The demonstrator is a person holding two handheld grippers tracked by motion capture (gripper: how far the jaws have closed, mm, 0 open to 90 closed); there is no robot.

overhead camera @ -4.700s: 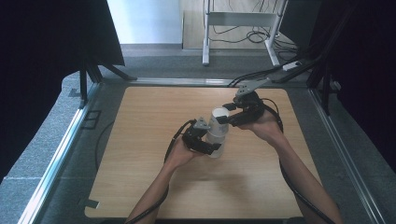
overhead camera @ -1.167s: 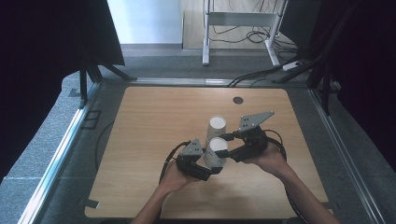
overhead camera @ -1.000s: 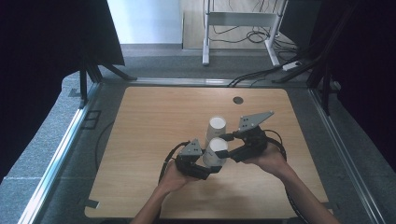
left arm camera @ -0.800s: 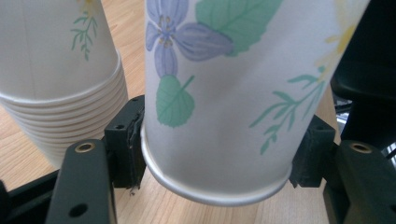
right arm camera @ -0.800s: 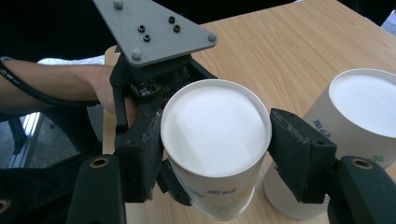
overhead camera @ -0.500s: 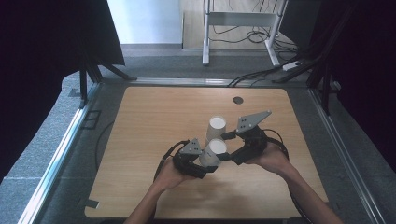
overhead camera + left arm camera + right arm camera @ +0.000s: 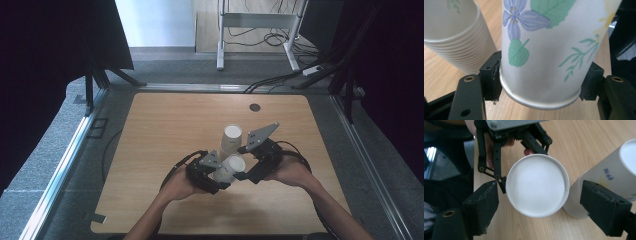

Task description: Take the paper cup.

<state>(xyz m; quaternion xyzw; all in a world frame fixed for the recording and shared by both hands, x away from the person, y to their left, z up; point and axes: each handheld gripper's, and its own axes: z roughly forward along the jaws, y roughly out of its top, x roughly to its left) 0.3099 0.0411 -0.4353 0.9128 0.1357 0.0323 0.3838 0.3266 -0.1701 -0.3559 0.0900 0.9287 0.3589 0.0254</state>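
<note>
Left gripper (image 7: pixel 539 82) clamps paper cup (image 7: pixel 544 50) (rim cut off).

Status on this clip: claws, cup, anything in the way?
Left claw shut on floral cup. Right claw open around its base. Cup stack close beside.

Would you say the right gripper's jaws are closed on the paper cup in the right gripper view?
No, the right gripper has its jaws spread wide, with a visible gap between each and the paper cup.
</note>
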